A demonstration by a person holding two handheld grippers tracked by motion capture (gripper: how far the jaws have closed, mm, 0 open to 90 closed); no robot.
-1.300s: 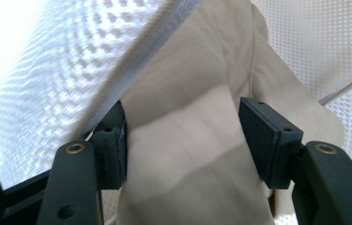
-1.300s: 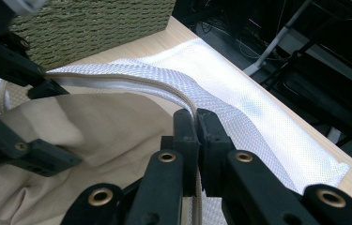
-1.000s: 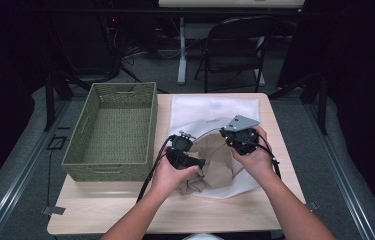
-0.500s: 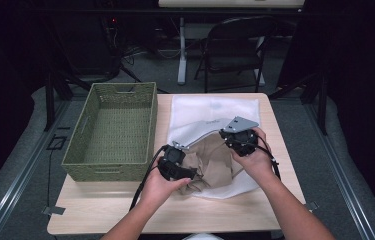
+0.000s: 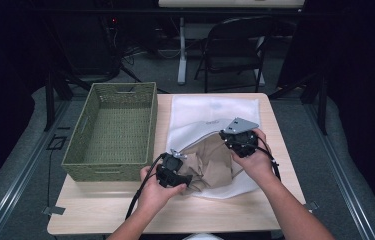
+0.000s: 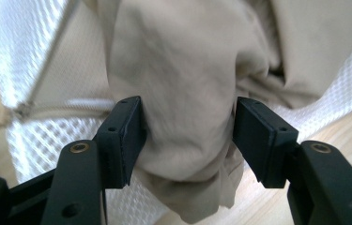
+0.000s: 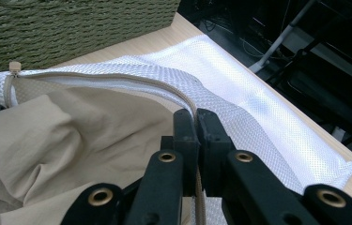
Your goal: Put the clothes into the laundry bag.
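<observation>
Tan cloth (image 5: pixel 210 162) lies bunched in the mouth of the white mesh bag (image 5: pixel 215 112), mid-surface (image 5: pixel 100 215), right of the green basket (image 5: pixel 112 132). Left tool (image 5: pixel 185 175): jaws half open and just been closing, a fold of cloth between them; the pads flank it, not yet clamped. Right tool (image 5: pixel 225 137): jaws pinched tight on the bag's zipper edge (image 7: pixel 117 79), holding the opening up over the cloth.
</observation>
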